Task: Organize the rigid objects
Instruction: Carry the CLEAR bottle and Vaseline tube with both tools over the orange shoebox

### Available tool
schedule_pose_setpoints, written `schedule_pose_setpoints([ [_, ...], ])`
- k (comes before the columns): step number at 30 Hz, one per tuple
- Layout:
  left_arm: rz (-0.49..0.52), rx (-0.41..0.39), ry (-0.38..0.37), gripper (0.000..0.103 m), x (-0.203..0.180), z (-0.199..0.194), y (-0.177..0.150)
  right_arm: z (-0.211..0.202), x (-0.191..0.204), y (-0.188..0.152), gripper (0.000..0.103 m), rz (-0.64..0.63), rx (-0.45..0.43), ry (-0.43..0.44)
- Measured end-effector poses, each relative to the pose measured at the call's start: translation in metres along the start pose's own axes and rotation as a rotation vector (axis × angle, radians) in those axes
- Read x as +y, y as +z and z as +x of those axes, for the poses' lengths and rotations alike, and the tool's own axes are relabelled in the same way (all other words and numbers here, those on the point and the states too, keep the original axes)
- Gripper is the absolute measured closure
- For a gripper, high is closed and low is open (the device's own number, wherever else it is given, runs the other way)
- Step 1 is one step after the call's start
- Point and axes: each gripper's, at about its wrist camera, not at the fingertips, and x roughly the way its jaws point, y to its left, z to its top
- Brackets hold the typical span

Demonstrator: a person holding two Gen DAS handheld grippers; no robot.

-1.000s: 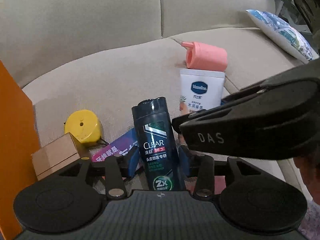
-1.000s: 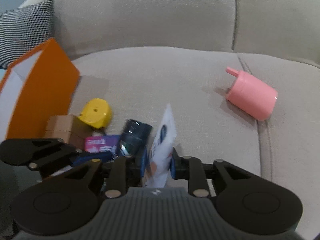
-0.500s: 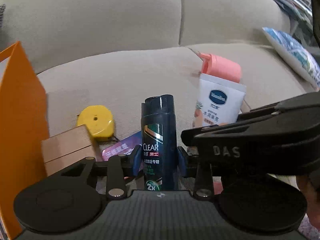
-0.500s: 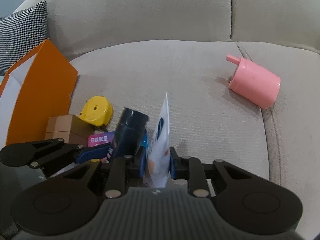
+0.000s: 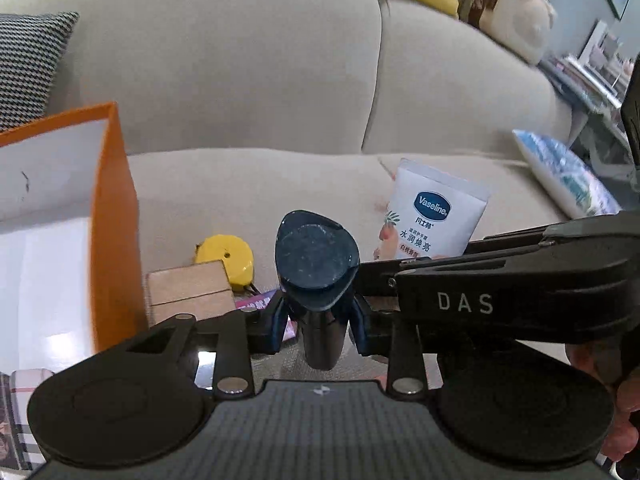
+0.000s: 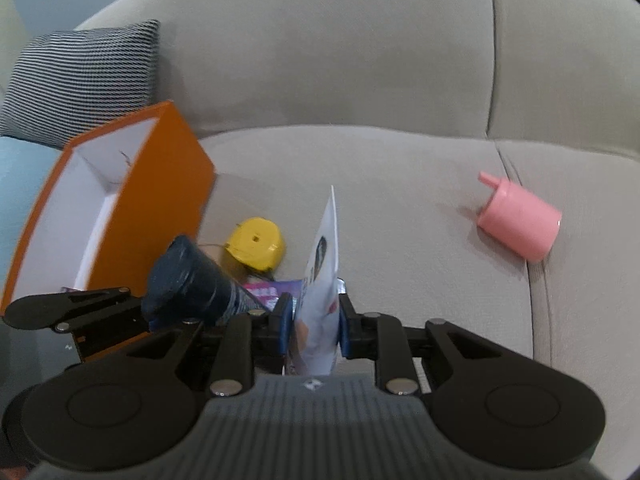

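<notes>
Our left hand-held gripper (image 5: 318,322) has just been closing and now clamps the dark shampoo bottle (image 5: 318,264), lifted off the sofa (image 5: 240,188) beside the orange box (image 5: 112,220). Our right hand-held gripper (image 6: 312,330) pinches the white Vaseline tube (image 6: 322,280), also raised. We see a yellow tape measure (image 6: 256,248), brown carton (image 5: 188,292) and pink cup (image 6: 520,220) lying on the seat.

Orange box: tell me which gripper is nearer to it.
Left. The left gripper, holding the dark bottle, sits against the orange box; the right gripper, holding the white tube, is farther off.
</notes>
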Motion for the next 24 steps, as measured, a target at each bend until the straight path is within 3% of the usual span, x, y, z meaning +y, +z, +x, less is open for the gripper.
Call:
schedule_pose_setpoints([
  [10, -0.015, -0.091, -0.014, 0.067, 0.016, -0.065, 0.002, -0.045, 0.032, 0.001, 0.08, -0.042, -0.058, 0.047],
  [17, 0.03, -0.154, 0.006, 0.067, 0.044, -0.142, 0.008, -0.087, 0.08, 0.008, 0.08, -0.135, -0.139, 0.155],
  [24, 0.034, -0.039, 0.078, 0.067, 0.09, -0.165, 0.005, -0.086, 0.143, 0.012, 0.08, -0.275, -0.099, 0.254],
])
